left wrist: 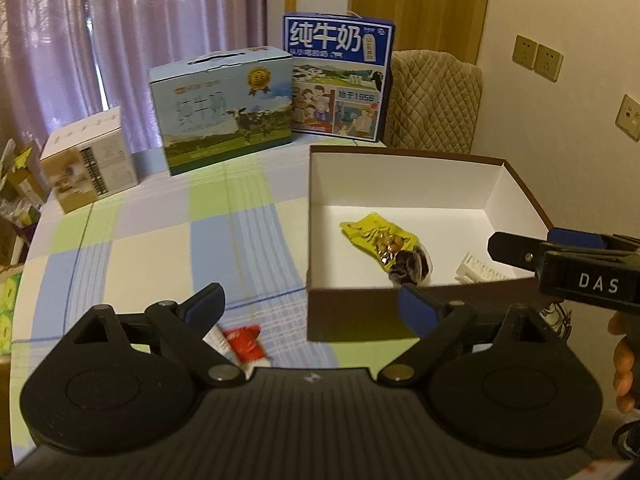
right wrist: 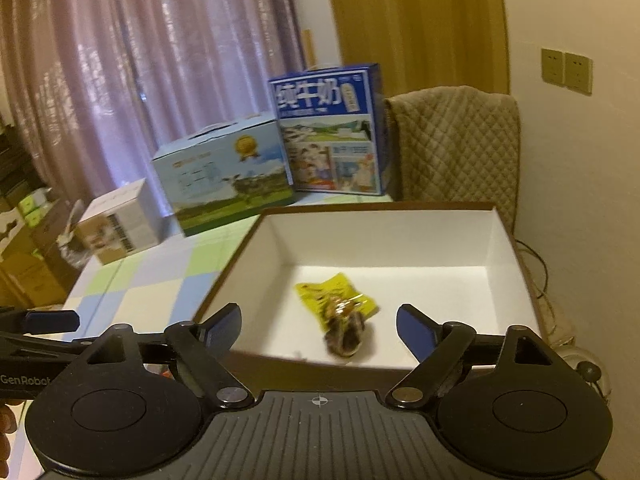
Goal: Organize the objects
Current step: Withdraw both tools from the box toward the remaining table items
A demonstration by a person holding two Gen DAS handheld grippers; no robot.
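The left gripper [left wrist: 310, 306] has its jaws wide apart and holds nothing. Just below its left finger, a red and white sachet [left wrist: 240, 342] lies on the checked tablecloth [left wrist: 160, 236], partly hidden by the finger, not between the jaws. The right gripper [right wrist: 319, 326] is also wide open and empty, above the near wall of the brown box [right wrist: 516, 248]. A yellow snack packet [right wrist: 336, 300] lies on the white box floor, a little beyond the jaws and between them in that view, with a dark wrapped snack [right wrist: 346, 338] touching its near end. In the left wrist view a white plastic piece [left wrist: 478, 270] lies to the right of them inside the box. Three cartons [left wrist: 228, 108] stand at the far edge of the table.
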